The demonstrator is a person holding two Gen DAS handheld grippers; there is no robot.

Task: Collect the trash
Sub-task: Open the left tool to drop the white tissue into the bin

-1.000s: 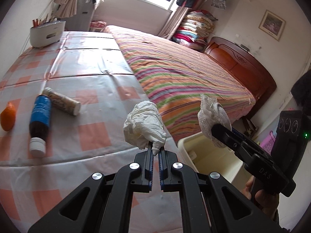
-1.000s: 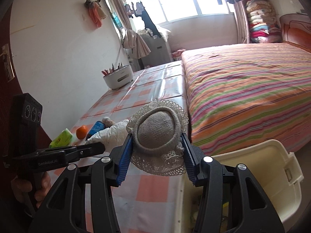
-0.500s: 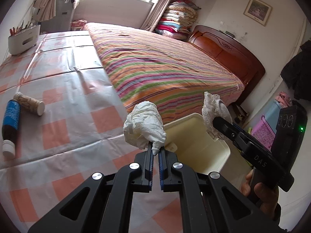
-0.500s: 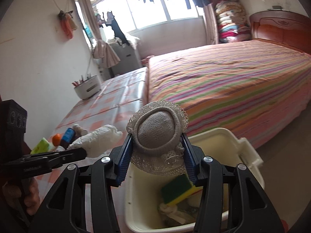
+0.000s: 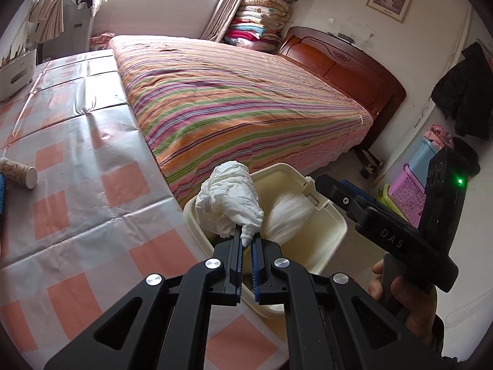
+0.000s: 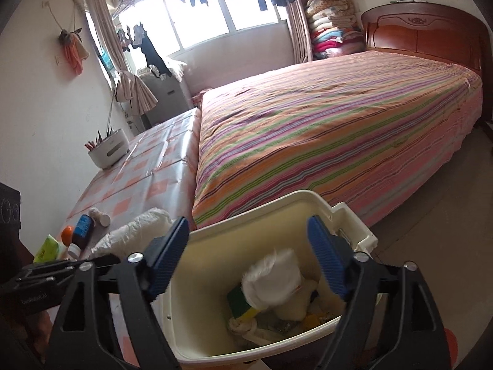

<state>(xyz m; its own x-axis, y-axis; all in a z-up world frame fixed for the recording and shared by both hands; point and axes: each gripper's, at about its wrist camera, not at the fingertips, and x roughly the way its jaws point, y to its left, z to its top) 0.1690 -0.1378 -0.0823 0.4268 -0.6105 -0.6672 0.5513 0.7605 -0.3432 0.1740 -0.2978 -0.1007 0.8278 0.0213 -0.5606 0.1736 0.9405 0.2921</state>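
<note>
A striped bed point(image 5: 246, 98) adjoins the checked tablecloth point(image 5: 77, 160); folded blankets point(image 6: 331, 34) stack by the window.

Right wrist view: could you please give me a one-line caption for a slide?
Right tool opening above the cream bin; a blurred white lacy piece drops onto trash inside.

The waste bin point(image 6: 311, 199) stands on the floor against the table's point(image 5: 92, 160) near corner, in front of the bed point(image 5: 240, 98), which runs along the table's right side. A sponge point(image 6: 238, 299) and other scraps lie in the bin. On the table, a bottle point(image 6: 83, 228), a tube-shaped container point(image 6: 100, 215) and an orange point(image 6: 66, 232) lie close together at the left; a utensil holder point(image 6: 107, 149) stands at the far end by the wall. Folded blankets point(image 5: 262, 18) are stacked beyond the bed.
</note>
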